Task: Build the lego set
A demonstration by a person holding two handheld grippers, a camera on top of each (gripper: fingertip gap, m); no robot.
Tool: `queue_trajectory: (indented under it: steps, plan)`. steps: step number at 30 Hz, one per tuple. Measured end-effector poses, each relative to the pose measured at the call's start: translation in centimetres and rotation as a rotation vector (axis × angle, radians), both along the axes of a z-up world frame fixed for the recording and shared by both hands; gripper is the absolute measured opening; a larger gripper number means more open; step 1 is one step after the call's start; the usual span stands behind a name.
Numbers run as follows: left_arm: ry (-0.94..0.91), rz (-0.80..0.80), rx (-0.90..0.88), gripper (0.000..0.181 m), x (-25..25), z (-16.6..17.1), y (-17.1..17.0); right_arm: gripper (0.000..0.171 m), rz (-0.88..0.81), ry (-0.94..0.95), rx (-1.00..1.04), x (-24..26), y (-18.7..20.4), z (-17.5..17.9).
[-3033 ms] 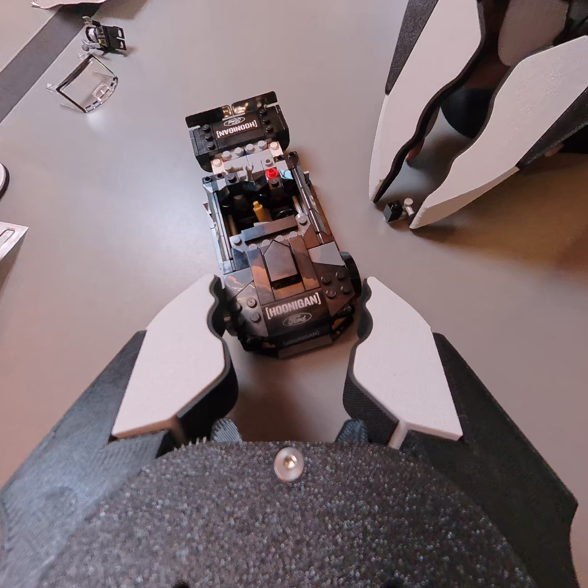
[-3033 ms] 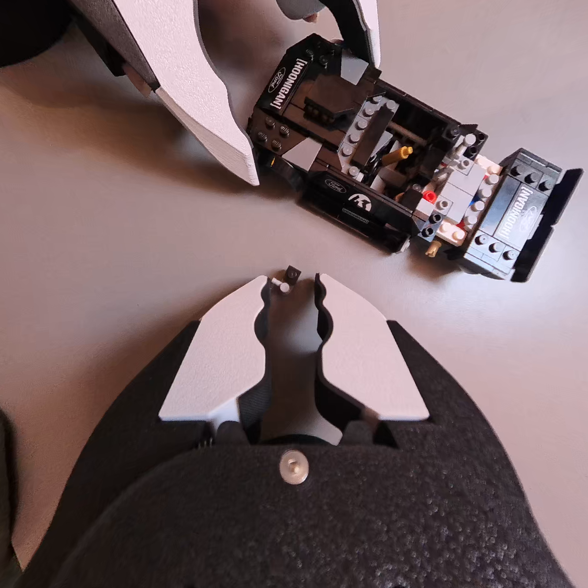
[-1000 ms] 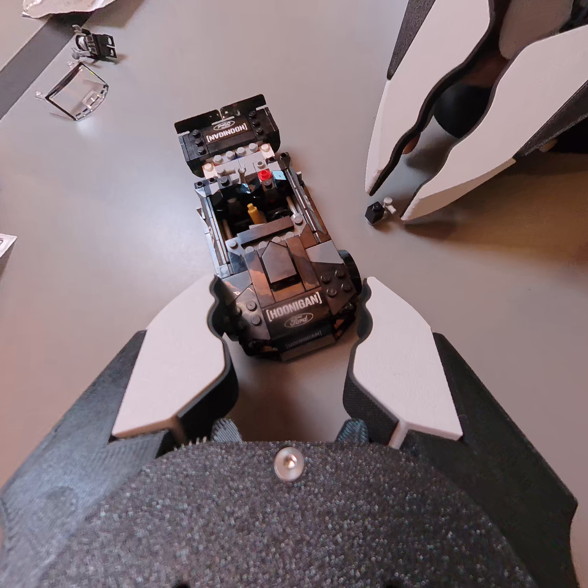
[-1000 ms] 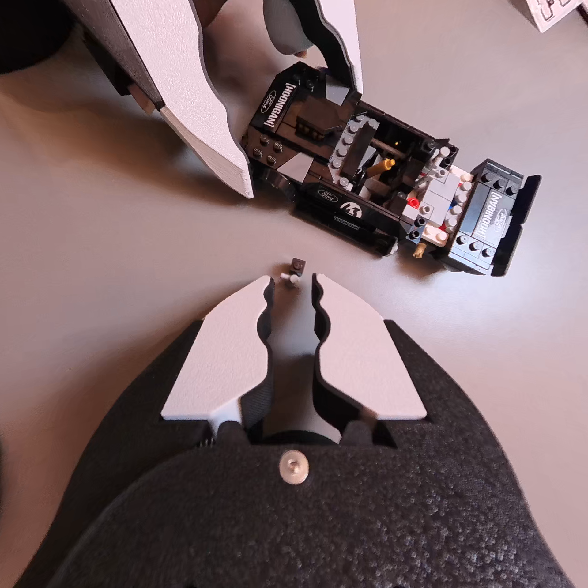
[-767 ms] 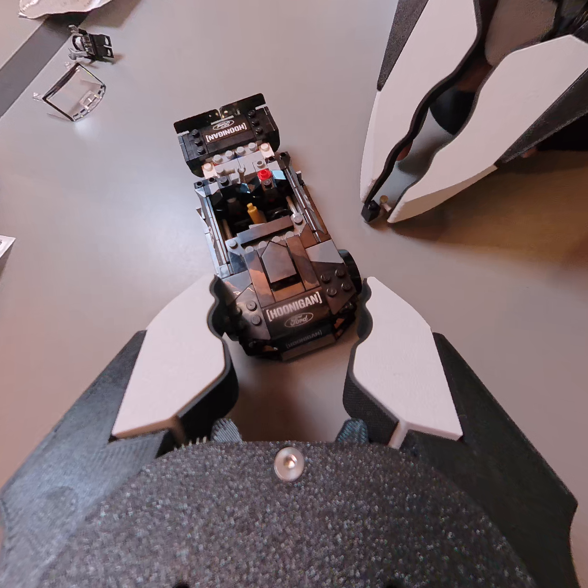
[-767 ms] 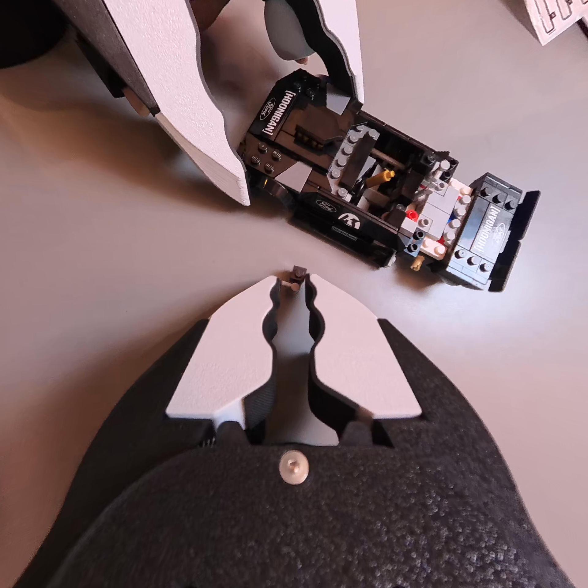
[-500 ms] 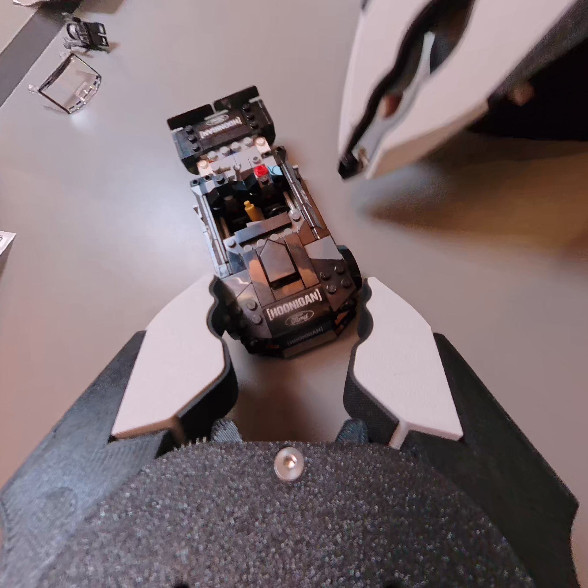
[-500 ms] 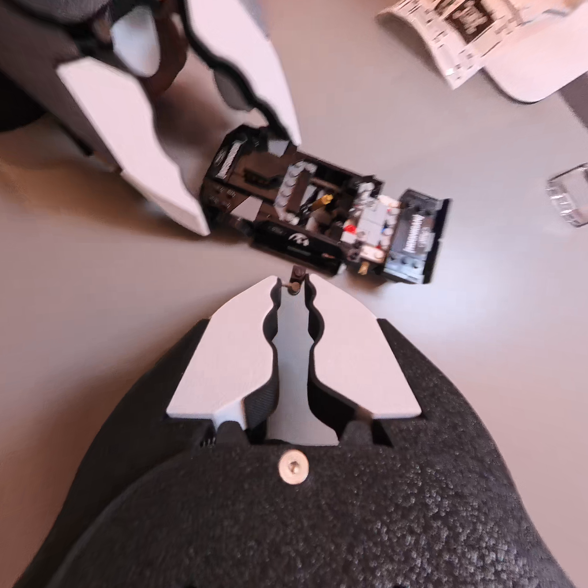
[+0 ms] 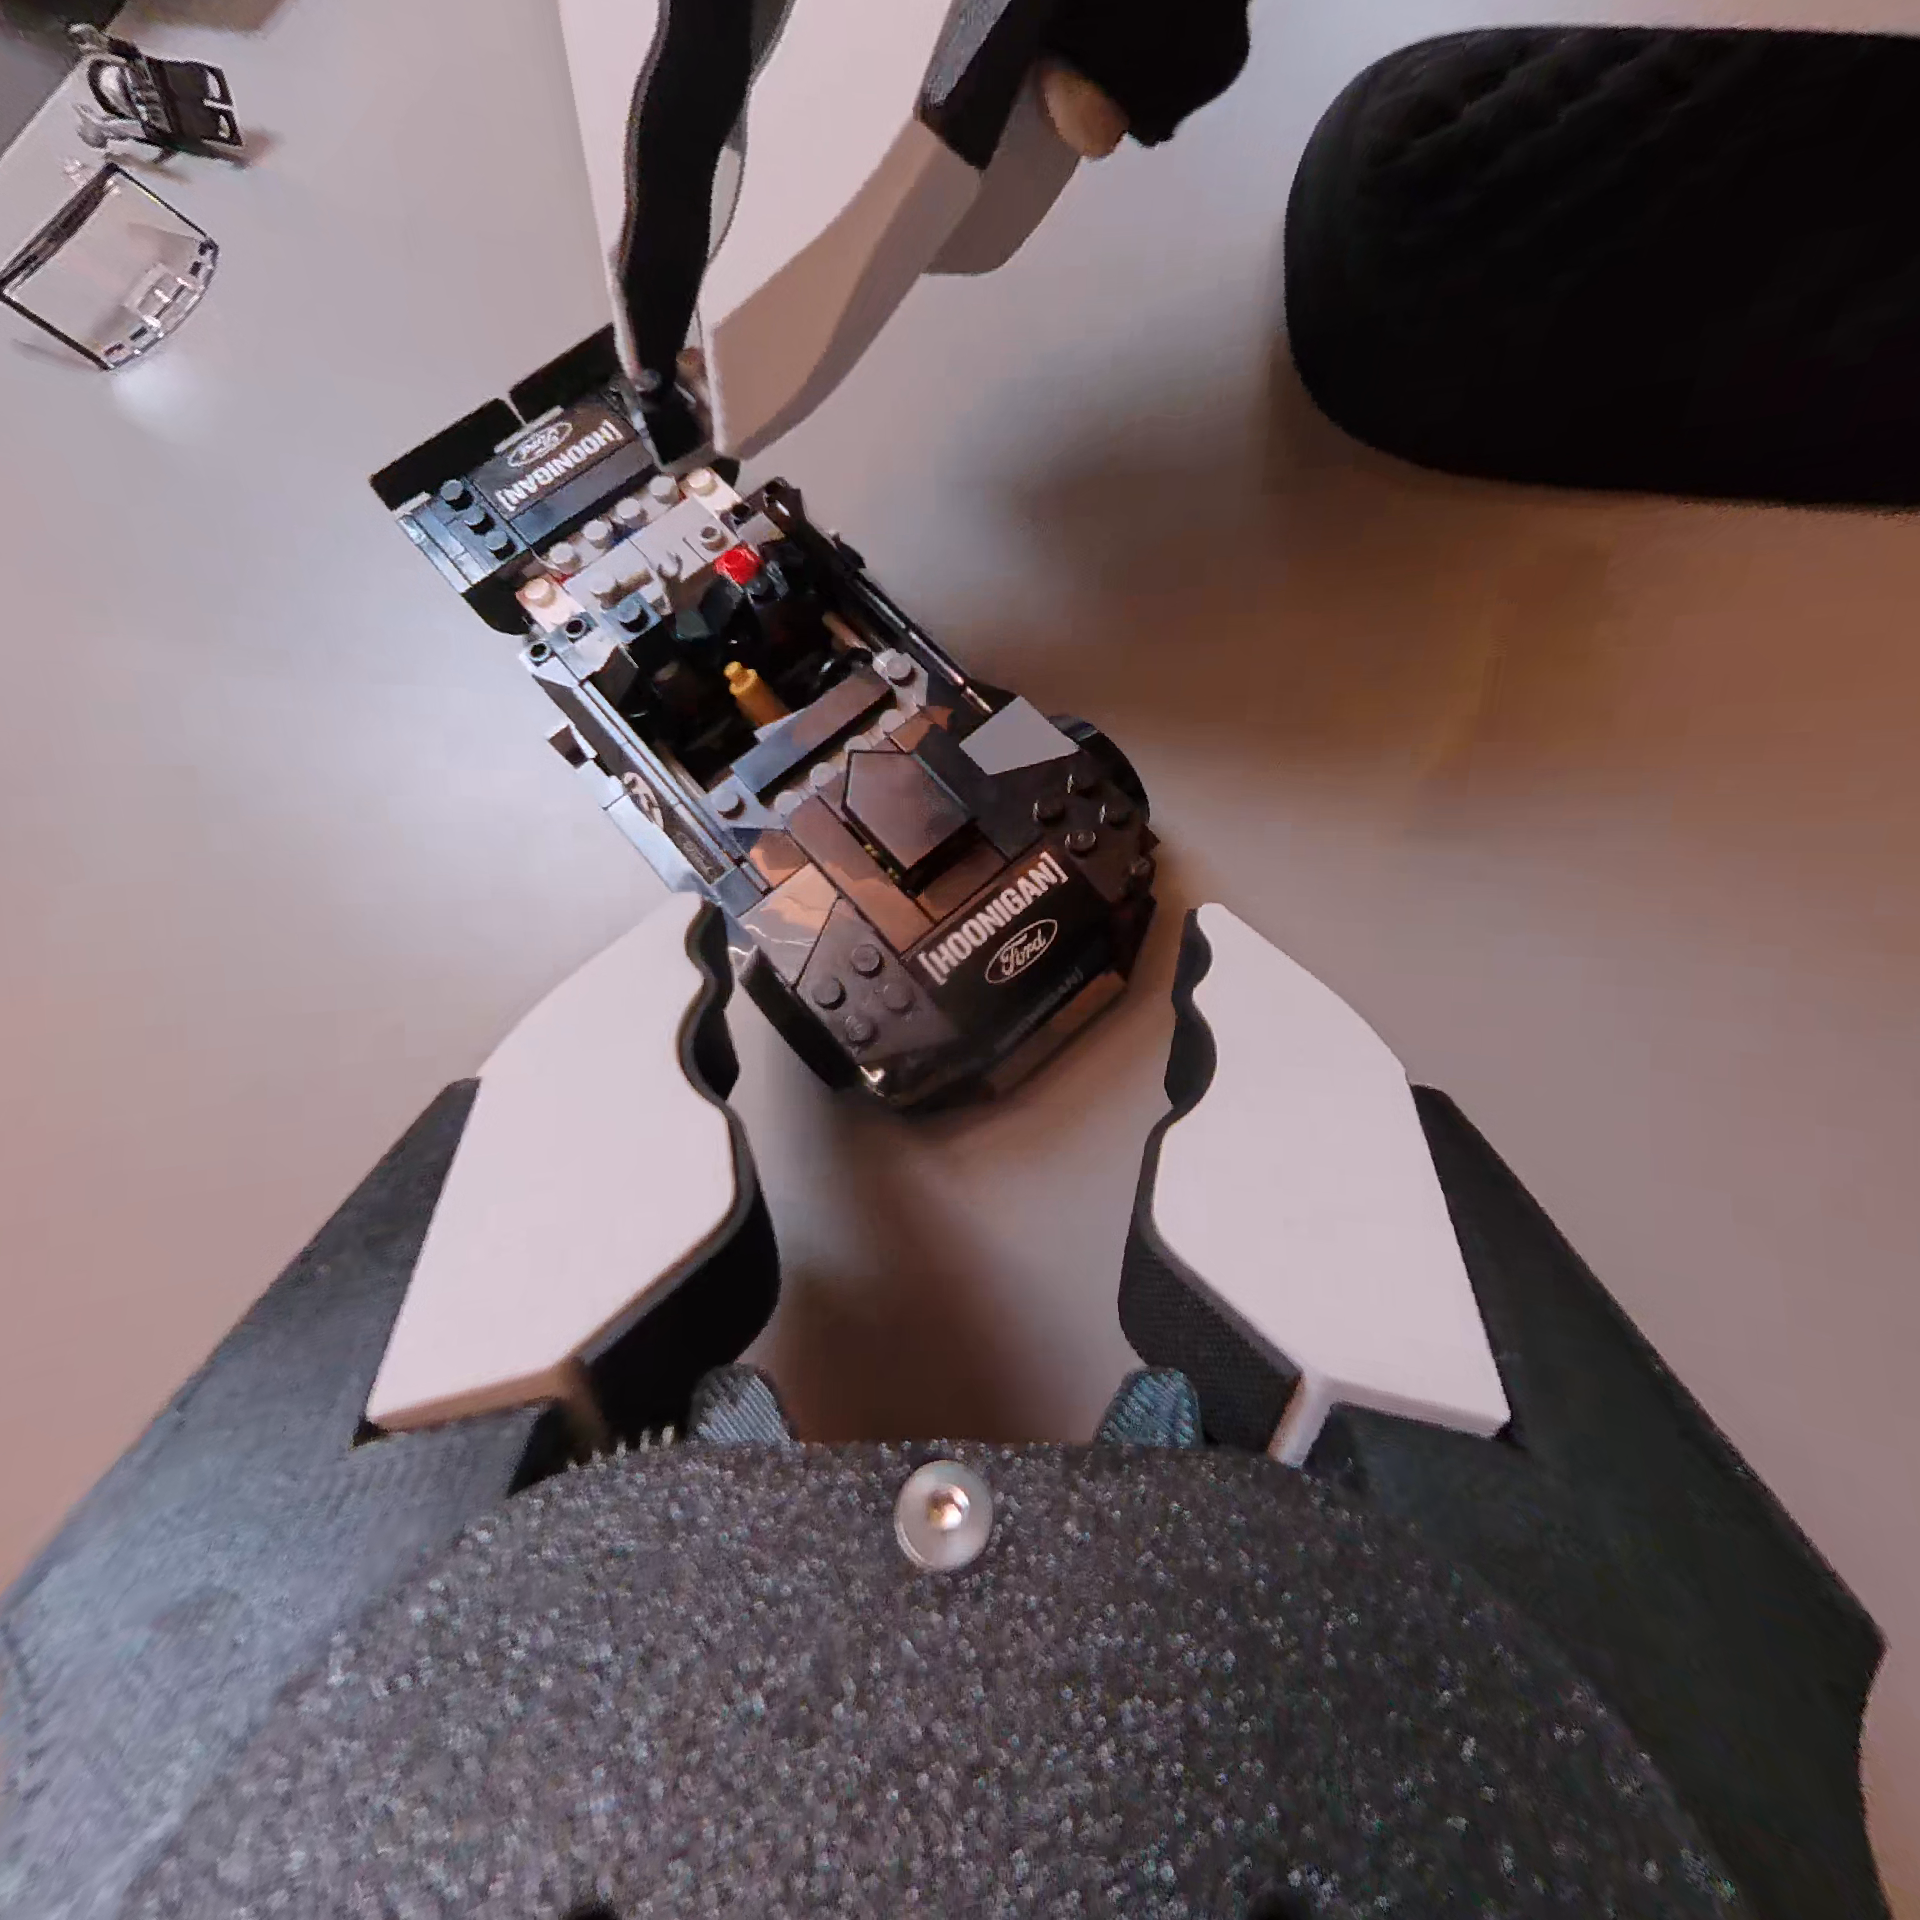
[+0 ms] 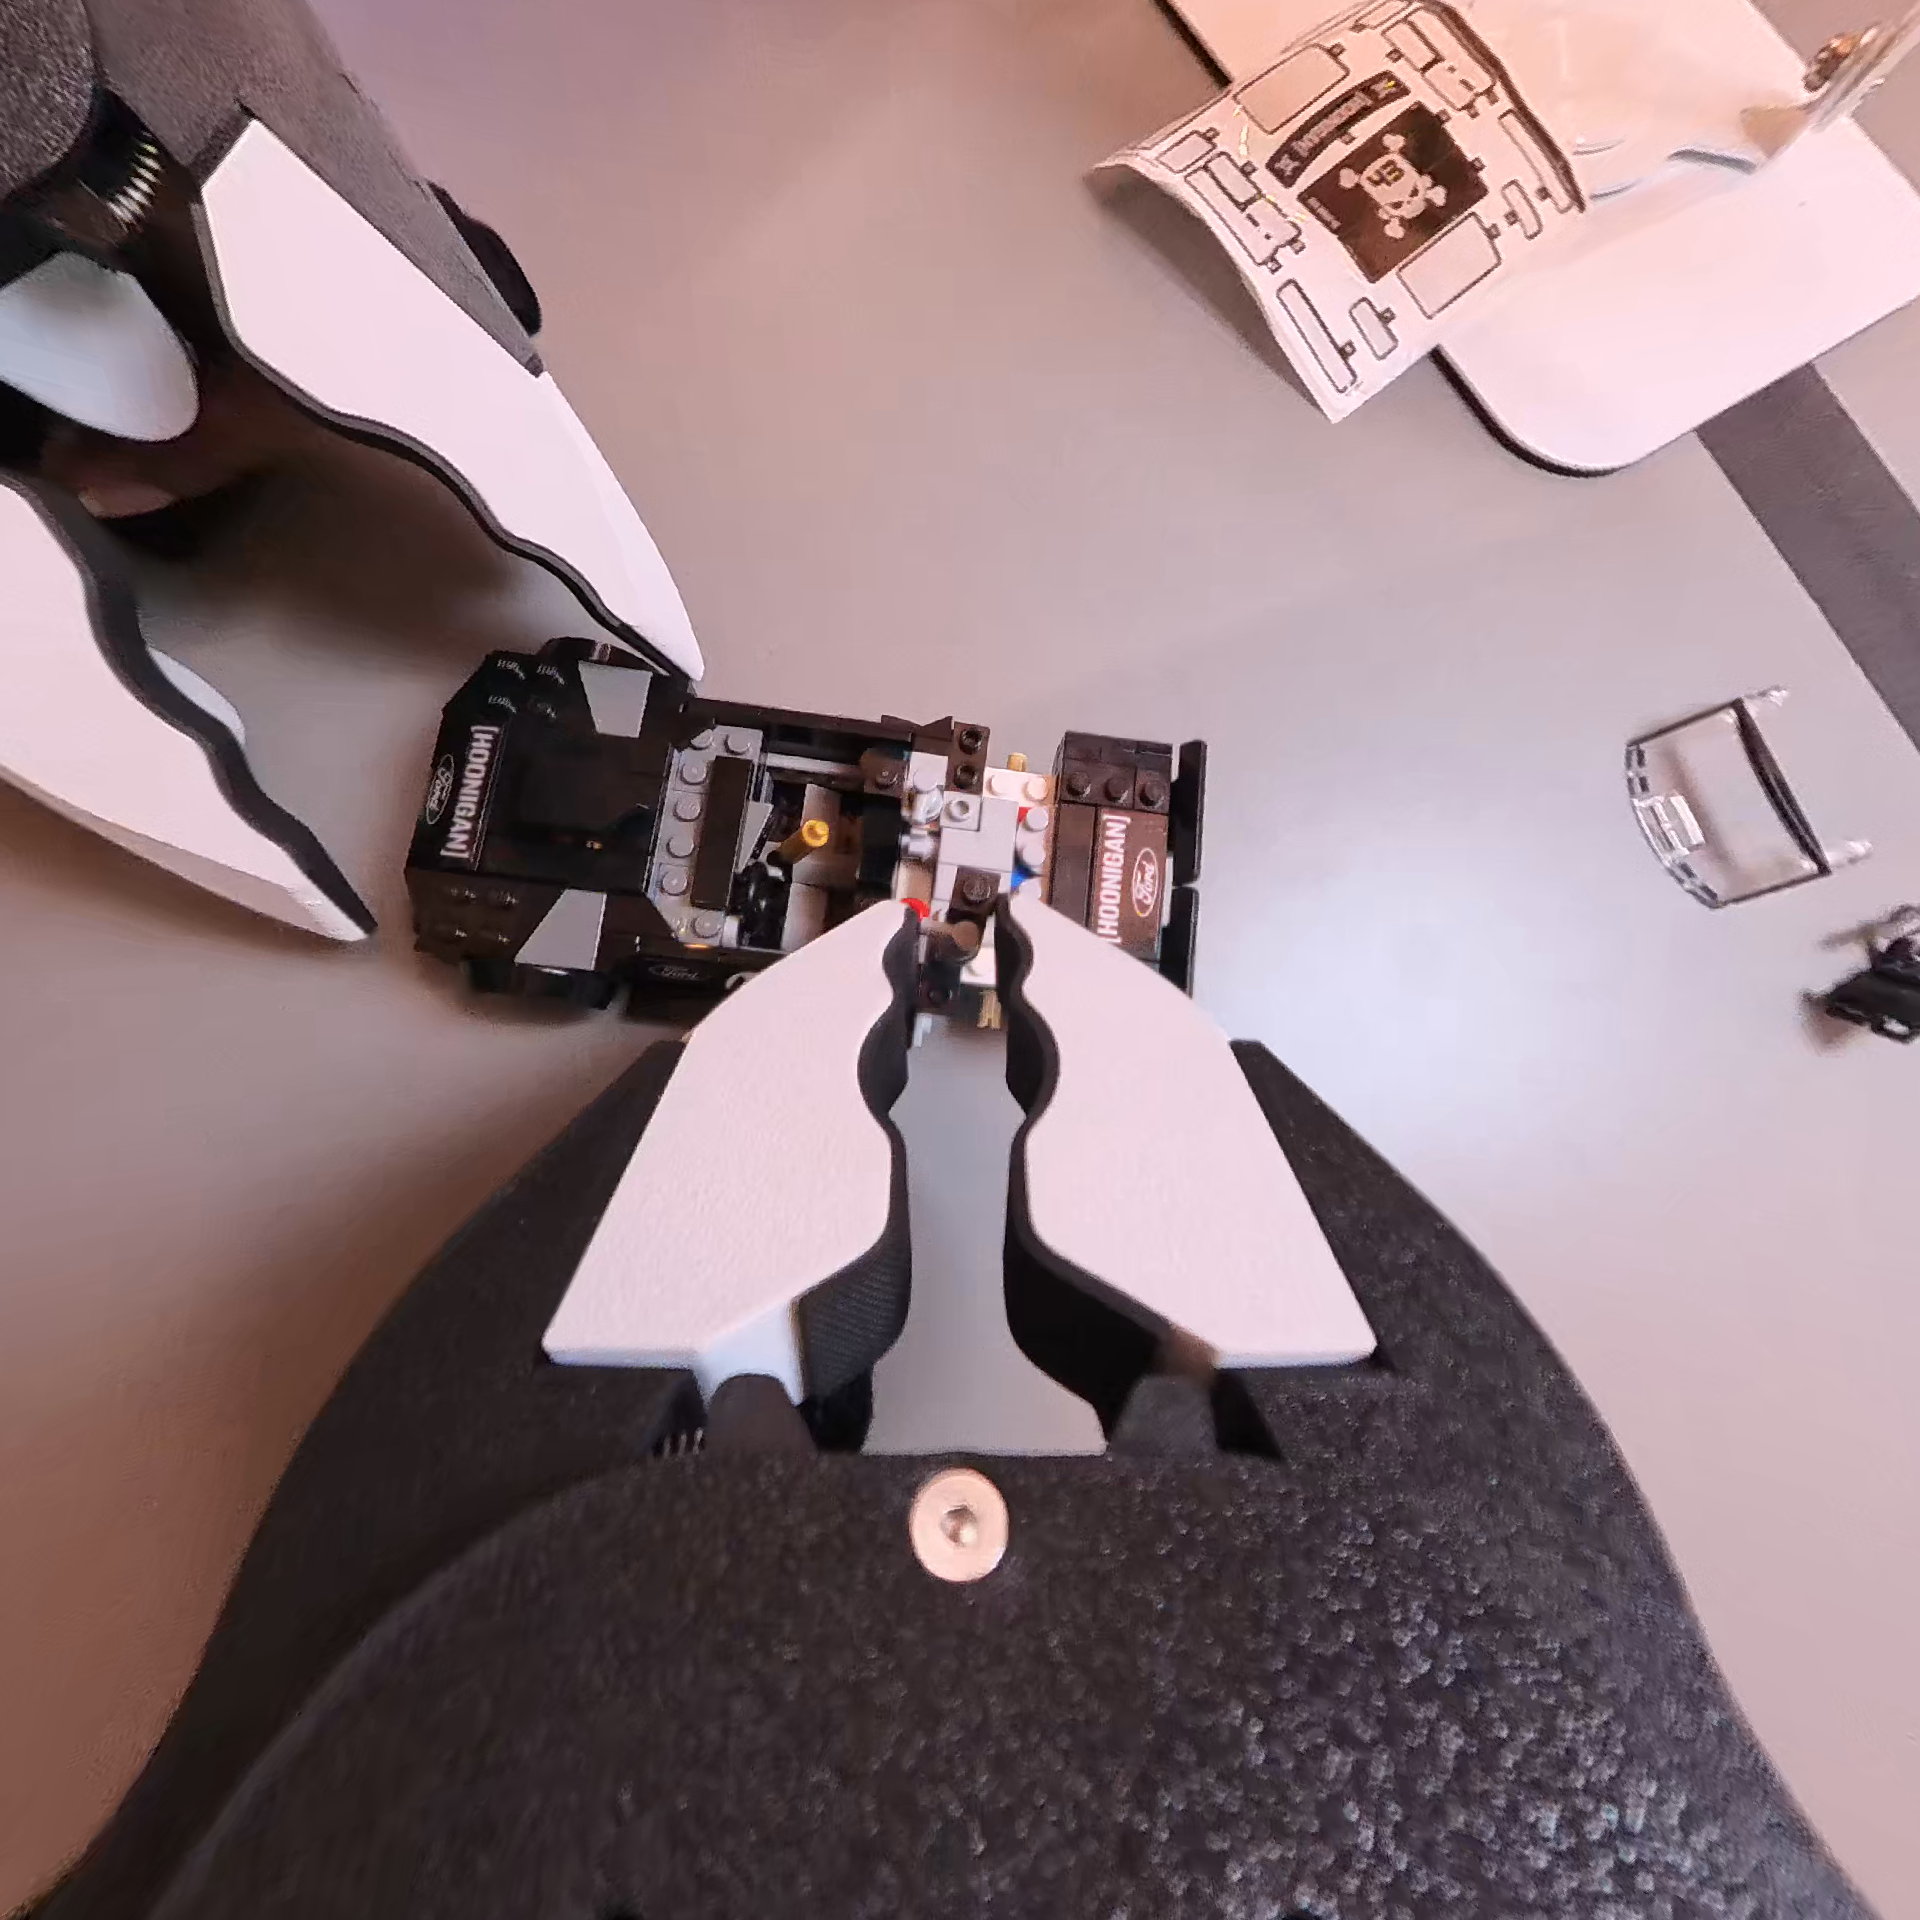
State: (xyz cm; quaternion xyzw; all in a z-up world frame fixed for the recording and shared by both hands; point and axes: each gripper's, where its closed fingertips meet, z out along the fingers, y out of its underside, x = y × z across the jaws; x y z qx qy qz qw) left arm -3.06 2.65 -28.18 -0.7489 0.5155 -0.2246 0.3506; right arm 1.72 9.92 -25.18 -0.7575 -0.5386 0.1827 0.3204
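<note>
Right wrist view: the right gripper (image 10: 954,914) pinches a small black piece (image 10: 943,948) over the rear of the black lego car (image 10: 727,831), to press it on.
Left gripper (image 9: 951,971): wide apart around the car's nose (image 9: 987,966), apparently steadying it on the grey table (image 9: 1455,831).
Aside: clear windscreen (image 10: 1725,800), sticker sheet (image 10: 1351,208).

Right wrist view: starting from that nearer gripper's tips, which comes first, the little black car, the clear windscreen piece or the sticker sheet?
From the right gripper:
1. Lego car, right at its tips.
2. Clear windscreen piece, off to the right.
3. Sticker sheet, far upper right.
</note>
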Motion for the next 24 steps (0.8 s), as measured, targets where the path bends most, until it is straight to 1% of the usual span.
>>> queue_trajectory:
  steps: [4, 9, 12, 14, 16, 18, 24]
  plan:
    - [-0.007, 0.003, -0.002, 0.08, -0.2, -0.1, 0.3, 0.014, 0.084, -0.023, 0.001, 0.1, 0.5, -0.2]
    - [0.01, 0.011, 0.012, 0.08, -0.9, -0.4, 1.0, 0.014, 0.323, -0.019, -0.006, -0.1, 0.1, 0.1]
    - [0.022, 0.02, 0.02, 0.076, -2.2, -0.3, 1.7, 0.014, 0.424, -0.041, -0.009, -0.1, 0.0, 0.2]
    - [0.026, 0.055, 0.02, 0.076, -3.3, -0.2, 2.6, 0.014, 0.467, -0.062, -0.007, -0.1, 0.1, 0.2]
    - [-0.016, 0.07, -0.003, 0.076, -3.6, 0.2, 2.9, 0.014, 0.503, -0.071, -0.007, -0.2, 0.0, 0.2]
    - [-0.055, 0.07, -0.021, 0.077, -3.4, 0.4, 2.9, 0.014, 0.535, -0.077, -0.012, -0.3, -0.2, 0.0]
    - [-0.044, 0.044, -0.011, 0.081, -2.5, -0.2, 2.6, 0.014, 0.558, -0.099, -0.019, 0.0, -0.4, -0.6]
